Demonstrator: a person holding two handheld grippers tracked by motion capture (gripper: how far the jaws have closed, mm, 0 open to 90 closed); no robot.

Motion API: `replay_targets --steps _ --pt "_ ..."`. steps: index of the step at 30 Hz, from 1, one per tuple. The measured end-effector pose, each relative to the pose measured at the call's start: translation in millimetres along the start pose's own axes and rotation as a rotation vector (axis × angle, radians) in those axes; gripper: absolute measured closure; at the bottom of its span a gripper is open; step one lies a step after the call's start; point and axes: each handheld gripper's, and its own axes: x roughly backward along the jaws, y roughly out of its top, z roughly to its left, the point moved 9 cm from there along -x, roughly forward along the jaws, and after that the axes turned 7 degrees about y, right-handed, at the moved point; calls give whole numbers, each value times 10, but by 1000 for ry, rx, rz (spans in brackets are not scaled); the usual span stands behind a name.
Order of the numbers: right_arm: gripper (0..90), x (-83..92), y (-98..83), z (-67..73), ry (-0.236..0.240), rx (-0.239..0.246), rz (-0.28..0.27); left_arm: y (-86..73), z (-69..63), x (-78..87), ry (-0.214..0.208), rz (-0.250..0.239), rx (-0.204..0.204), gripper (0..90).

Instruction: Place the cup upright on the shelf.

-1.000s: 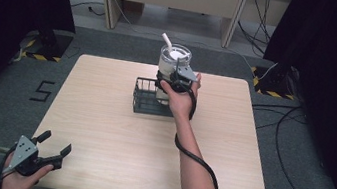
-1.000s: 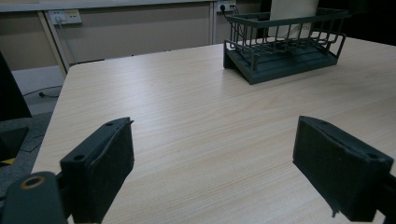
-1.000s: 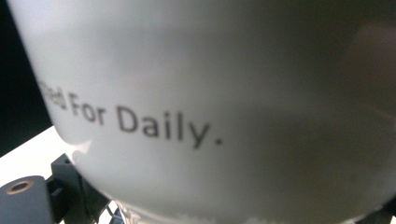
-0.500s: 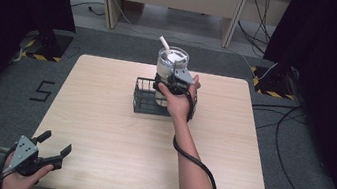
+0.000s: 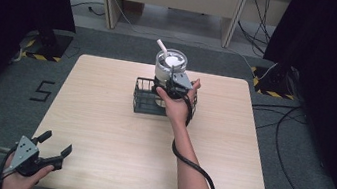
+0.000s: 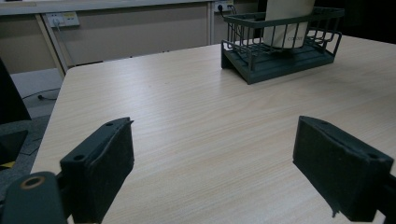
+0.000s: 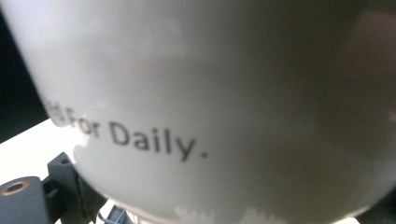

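The right gripper [image 5: 174,81] is pressed against a white cup [image 5: 170,64] standing in a dark wire basket [image 5: 143,98] at the table's [image 5: 102,115] far middle; whether its jaws are clamped on the cup cannot be told. The left gripper [image 5: 55,144] hovers at the near left corner, jaws spread wide and empty

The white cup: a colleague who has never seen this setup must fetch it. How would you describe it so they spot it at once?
Look to the far middle of the wooden table, where a dark wire basket sits. The white cup stands in it, right gripper against its side. It is the only pale, tall thing there, with a white stick leaning out and "Daily." printed on it.
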Motion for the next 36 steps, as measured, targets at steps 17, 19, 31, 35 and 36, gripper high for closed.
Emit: replay_targets --steps 17,19,31,35,36 --pt "70 23 -22 29 -56 -25 -27 12 16 7 5 -4 -9 113" --pt "66 19 -27 42 -44 -17 -22 15 16 9 6 -5 -9 113" --pt "32 123 -47 28 1 -16 -31 10 0 3 2 -2 -13 113" --pt "18 175 -44 55 7 -9 -37 5 3 2 2 0 -13 113" --pt "17 186 -46 61 10 -13 -36 5 2 2 2 0 -13 113"
